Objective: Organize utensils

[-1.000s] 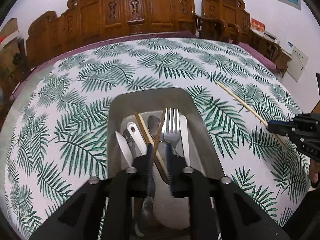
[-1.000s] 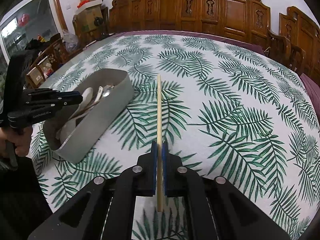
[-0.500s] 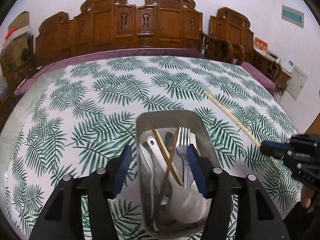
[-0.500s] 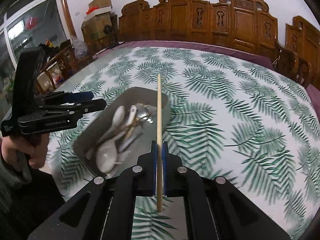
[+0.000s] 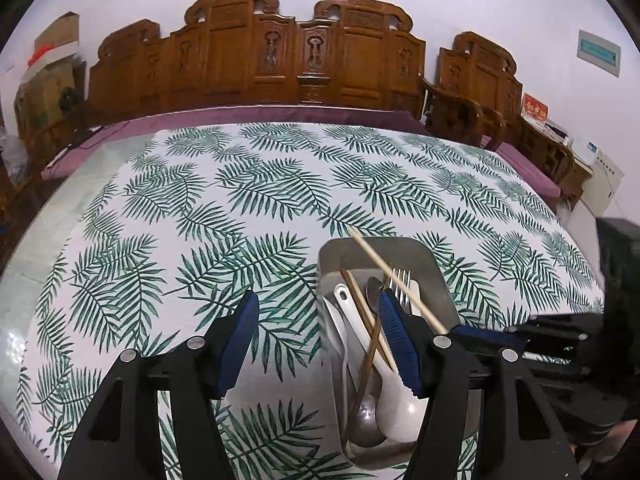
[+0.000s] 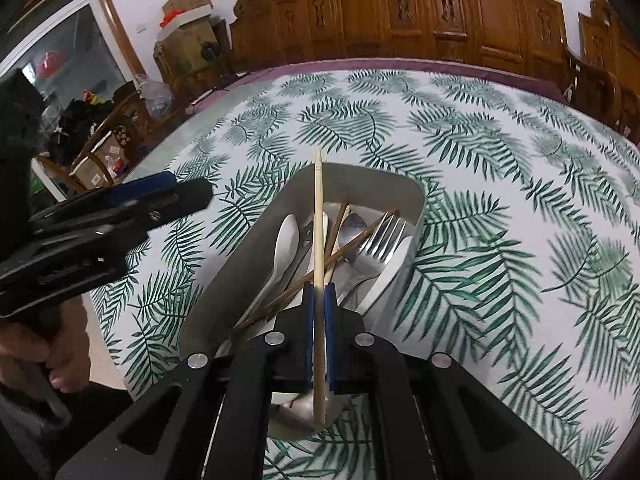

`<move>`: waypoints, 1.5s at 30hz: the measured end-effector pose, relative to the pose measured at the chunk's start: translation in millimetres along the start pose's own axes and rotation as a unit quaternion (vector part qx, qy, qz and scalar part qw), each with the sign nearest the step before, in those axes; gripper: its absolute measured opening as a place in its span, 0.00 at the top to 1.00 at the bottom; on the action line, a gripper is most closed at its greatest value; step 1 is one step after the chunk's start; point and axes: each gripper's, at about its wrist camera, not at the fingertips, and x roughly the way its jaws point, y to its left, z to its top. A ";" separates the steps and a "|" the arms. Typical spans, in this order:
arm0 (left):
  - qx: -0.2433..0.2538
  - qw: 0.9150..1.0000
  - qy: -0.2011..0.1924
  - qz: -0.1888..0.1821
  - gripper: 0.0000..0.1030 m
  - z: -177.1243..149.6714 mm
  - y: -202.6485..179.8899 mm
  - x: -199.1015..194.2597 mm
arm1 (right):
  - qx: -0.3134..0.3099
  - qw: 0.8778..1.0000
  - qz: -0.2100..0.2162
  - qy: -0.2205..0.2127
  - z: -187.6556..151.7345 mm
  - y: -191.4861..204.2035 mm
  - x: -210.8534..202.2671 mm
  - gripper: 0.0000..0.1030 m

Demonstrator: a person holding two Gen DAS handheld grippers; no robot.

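- Right gripper: jaws pinched narrow on a pale chopstick, blue pads flat against its sides.
- Chopstick gripped near its lower end, a short stub below the jaws, the long part pointing straight ahead of them.
- Directly under and ahead of those jaws: grey tray, with the chopstick tip just past the tray's far rim.
- Below the stick, inside the tray: fork, white spoon, metal spoon, two dark chopsticks lying crossed.
- Left gripper: jaws spread wide, nothing between the pads, only leaf-print tablecloth seen through the gap.
- Right-hand pad of the left jaws in front of the tray's contents in the left wrist view; touching or not, cannot tell.
- Tray off to the right of the left jaws' midline.
- A second ago: left jaws nearly closed over the utensils in the tray; now parted and drawn back to the tray's left.
- A second ago: pale chopstick over bare tablecloth, tray well to the left of the right jaws; now above the tray, lengthwise along it.
- To the left of the right jaws: a hand on the left gripper's handle.
- Far beyond both jaws: carved wooden chairs at the table's far edge.
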 end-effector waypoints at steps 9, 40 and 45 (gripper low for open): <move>-0.007 1.000 -0.002 0.002 0.43 -0.3 2.9 -0.6 | 0.011 1.000 -0.003 0.010 -1.2 7.3 19.3 0.94; -0.004 1.000 -0.004 0.016 0.29 -28.6 -23.6 -50.9 | -0.017 0.995 -0.039 -0.085 -34.9 -3.9 -89.5 0.93; 0.006 1.000 -0.003 0.010 0.24 -38.9 -37.0 -70.0 | -0.015 0.994 -0.047 -0.099 -45.9 -4.4 -116.7 0.91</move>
